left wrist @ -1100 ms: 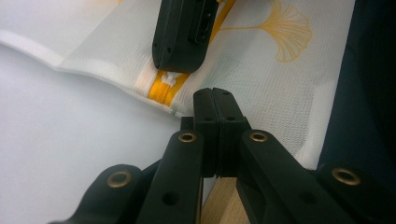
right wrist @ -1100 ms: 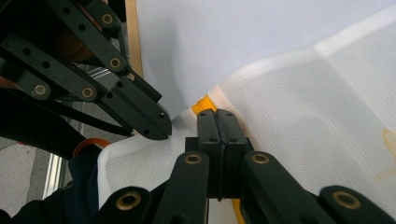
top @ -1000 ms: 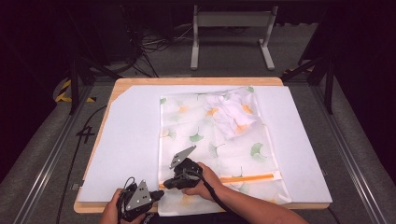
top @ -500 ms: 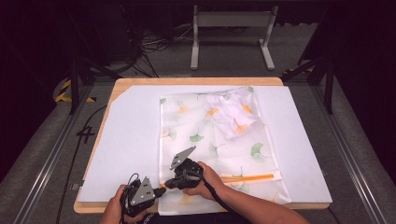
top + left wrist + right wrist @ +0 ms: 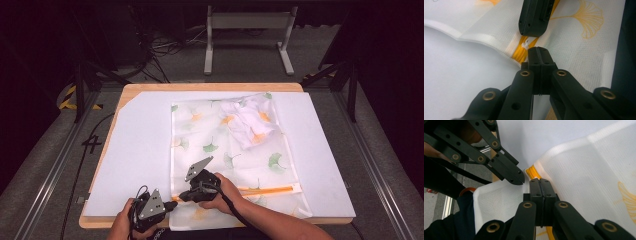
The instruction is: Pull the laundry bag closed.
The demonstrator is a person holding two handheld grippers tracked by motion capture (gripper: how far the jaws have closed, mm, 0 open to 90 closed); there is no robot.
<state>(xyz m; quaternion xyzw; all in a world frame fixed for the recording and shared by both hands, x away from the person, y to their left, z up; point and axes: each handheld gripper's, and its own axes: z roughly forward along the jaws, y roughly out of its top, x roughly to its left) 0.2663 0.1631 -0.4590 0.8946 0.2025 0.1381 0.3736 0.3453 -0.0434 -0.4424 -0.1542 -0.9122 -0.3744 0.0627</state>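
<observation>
A white mesh bag [image 5: 200,130] printed with ginkgo leaves lies on the table, with a white garment [image 5: 247,122] inside its far end. An orange zipper [image 5: 265,189] runs across the bag's near end. Both grippers meet at the zipper's left end. My right gripper [image 5: 181,196] is shut, and the small white zipper pull [image 5: 525,45] sticks out from under its tip [image 5: 534,31]. My left gripper [image 5: 172,204] is shut too, its tip [image 5: 540,50] just short of the pull. I cannot see any cloth between its jaws. The zipper [image 5: 531,172] shows beside my right gripper [image 5: 539,180].
A white sheet [image 5: 140,150] covers the wooden table [image 5: 210,87]. The table's near edge lies right under both hands. Cables and a metal stand [image 5: 247,35] sit on the floor beyond the far edge.
My left gripper has moved right and forward to the zipper's left end. The right gripper has stayed in place.
</observation>
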